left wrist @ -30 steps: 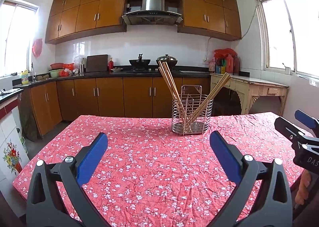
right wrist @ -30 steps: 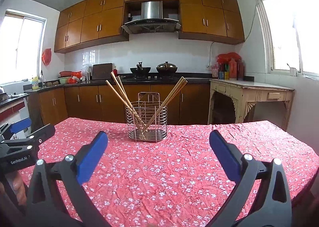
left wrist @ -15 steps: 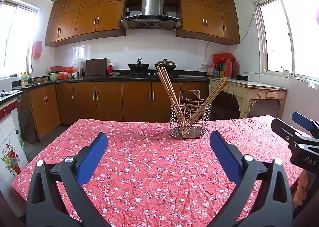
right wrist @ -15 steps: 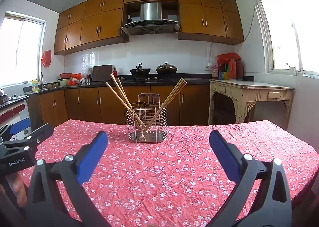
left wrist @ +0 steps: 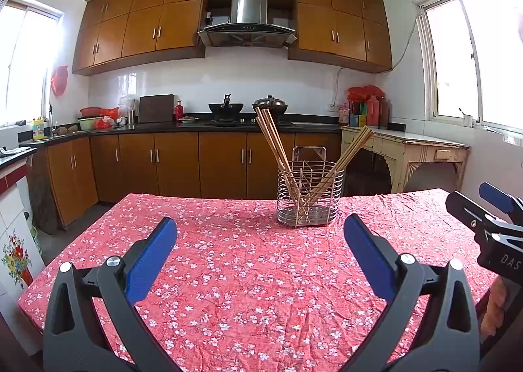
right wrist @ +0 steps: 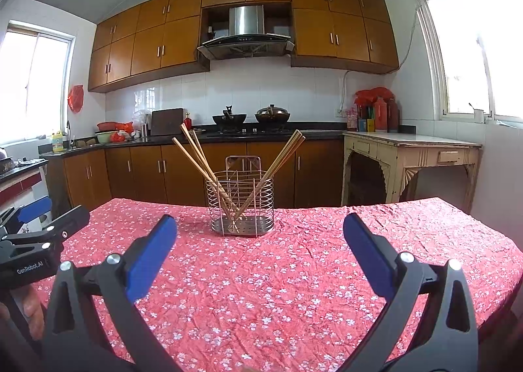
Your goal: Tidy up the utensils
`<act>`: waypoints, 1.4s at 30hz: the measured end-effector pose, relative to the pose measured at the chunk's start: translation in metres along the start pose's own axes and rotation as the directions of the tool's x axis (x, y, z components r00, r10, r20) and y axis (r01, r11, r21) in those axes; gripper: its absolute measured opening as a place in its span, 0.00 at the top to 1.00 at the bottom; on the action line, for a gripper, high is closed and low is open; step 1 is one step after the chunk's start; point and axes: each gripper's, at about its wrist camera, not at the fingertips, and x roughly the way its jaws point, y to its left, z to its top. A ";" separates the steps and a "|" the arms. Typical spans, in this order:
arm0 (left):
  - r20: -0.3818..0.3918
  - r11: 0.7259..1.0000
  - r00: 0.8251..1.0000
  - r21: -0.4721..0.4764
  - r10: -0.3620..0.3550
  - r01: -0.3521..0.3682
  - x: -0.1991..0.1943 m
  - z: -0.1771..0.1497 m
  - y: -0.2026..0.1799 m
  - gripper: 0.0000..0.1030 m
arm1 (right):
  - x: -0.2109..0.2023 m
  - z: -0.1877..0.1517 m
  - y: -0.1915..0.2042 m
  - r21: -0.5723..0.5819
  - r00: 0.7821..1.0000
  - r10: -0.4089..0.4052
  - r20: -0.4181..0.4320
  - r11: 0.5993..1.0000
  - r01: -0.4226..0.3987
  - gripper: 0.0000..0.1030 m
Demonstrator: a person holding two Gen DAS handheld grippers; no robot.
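Note:
A wire utensil holder (left wrist: 310, 197) stands on the red flowered tablecloth (left wrist: 248, 274), far of centre. Wooden chopsticks (left wrist: 276, 156) lean out of it to the left and to the right. The holder also shows in the right wrist view (right wrist: 240, 205), with its chopsticks (right wrist: 199, 159). My left gripper (left wrist: 260, 248) is open and empty, held above the cloth well short of the holder. My right gripper (right wrist: 260, 248) is open and empty too, at a similar distance. Each gripper shows at the edge of the other's view (left wrist: 490, 221) (right wrist: 36, 241).
Brown kitchen cabinets and a dark counter (left wrist: 196, 125) with woks run along the back wall. A cream side table (left wrist: 405, 150) stands at the right under a window. The table's left edge (left wrist: 75, 241) drops to the floor.
Both grippers have drawn back and tilted up a little, so the holder sits lower and smaller in view. Both stay open and empty.

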 end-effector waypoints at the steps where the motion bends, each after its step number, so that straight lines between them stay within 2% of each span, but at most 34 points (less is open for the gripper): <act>1: -0.002 1.000 1.000 0.000 -0.003 0.003 0.000 0.000 0.000 0.02 | 0.000 0.000 0.000 0.000 1.000 0.000 0.000 1.000 0.000 0.04; 42: -0.005 1.000 1.000 -0.005 0.006 -0.006 0.000 -0.001 -0.003 0.02 | 0.003 0.001 0.001 0.011 1.000 0.003 -0.004 1.000 -0.003 0.04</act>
